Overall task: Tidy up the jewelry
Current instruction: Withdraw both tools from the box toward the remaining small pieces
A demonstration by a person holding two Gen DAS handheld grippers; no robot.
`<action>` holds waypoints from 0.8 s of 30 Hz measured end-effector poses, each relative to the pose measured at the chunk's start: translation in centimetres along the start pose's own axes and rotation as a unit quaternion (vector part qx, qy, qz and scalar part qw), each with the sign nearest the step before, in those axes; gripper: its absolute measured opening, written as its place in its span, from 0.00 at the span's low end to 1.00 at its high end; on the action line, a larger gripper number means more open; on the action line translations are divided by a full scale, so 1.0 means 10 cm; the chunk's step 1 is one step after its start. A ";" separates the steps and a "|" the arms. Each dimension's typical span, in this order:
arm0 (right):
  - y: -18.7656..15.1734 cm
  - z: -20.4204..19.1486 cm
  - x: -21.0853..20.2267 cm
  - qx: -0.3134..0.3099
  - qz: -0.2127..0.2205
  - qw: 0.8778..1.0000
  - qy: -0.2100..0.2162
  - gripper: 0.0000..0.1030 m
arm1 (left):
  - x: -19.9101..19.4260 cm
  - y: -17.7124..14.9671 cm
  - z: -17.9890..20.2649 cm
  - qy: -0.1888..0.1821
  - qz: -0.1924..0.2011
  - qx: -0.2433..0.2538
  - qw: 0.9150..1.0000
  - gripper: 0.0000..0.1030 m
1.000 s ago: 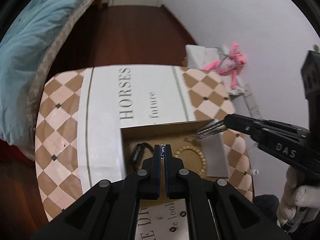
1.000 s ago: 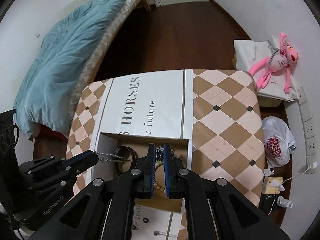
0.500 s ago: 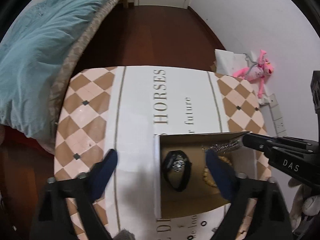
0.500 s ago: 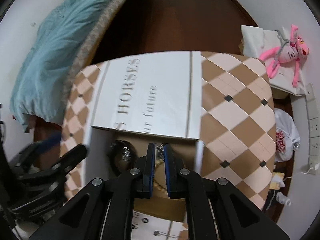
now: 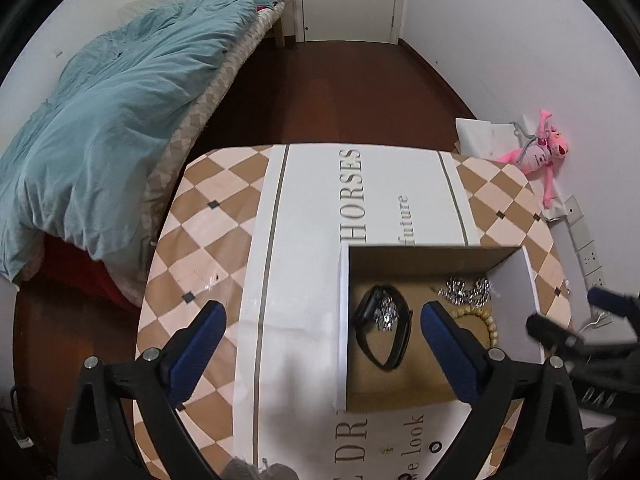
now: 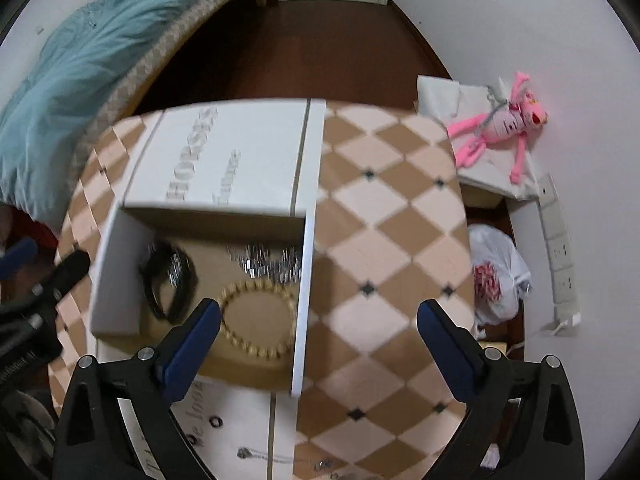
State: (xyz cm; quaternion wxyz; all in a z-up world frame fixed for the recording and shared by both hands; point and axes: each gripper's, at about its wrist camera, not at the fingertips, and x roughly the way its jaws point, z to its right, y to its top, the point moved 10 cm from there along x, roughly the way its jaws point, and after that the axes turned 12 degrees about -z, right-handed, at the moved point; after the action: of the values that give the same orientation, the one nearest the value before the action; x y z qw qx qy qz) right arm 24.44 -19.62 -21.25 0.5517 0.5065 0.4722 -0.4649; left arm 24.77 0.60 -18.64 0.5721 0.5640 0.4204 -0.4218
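Both claws are spread wide and carrying nothing. The left claw (image 5: pixel 322 316) hangs over the table with its blue pads far apart, one pad above the white printed strip, the other above the open box (image 5: pixel 340 320). The right claw (image 6: pixel 318 316) is open just as wide, straddling the right wall of that box, one pad above the beads, the other out over the checkered cloth.

Inside the box, on its brown cardboard floor, three pieces lie loose. A black watch (image 5: pixel 382 334) sits by the left wall, its strap looped round, and a little silver sparkly piece (image 5: pixel 385 315) rests on its face. Up in the far right corner there's a heap of silver chain (image 5: pixel 466 291), close to the back wall. Just in front of it, nearer us, a ring of pale wooden beads (image 6: pixel 260 318) lies flat, its right side tight against the box's right wall.

The box stands towards the near edge of the table (image 5: pixel 216 216), partly on the white strip reading "HORSES" and partly on the tan and cream diamonds. In the right claw's view another thin chain (image 6: pixel 256 455) lies outside the box on the white strip, right at the near edge of the table, though that view is blurred and I can't make out details.

Beyond the table, a bed with a teal duvet (image 5: pixel 104 120) on the left, and a pink plush toy (image 5: pixel 538 156) against the right wall.
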 end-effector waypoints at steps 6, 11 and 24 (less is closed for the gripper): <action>-0.25 -0.03 0.08 0.016 0.011 1.000 -0.006 0.98 | 0.00 -0.18 0.02 0.012 0.002 0.001 1.000 0.97; -0.37 -0.02 -0.01 0.033 0.029 0.999 -0.005 0.99 | -0.12 -0.26 0.02 0.009 0.015 -0.006 1.000 0.97; -0.71 0.16 -0.78 0.053 0.112 0.992 -0.027 0.99 | -0.79 -0.57 0.10 0.013 0.070 -0.006 0.997 0.97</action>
State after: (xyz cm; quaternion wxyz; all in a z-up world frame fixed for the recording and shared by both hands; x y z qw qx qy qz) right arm 16.52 -21.36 -14.35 0.5853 0.5722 0.3716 -0.4382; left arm 17.01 -0.36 -12.69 0.5980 0.5940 0.3901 -0.3708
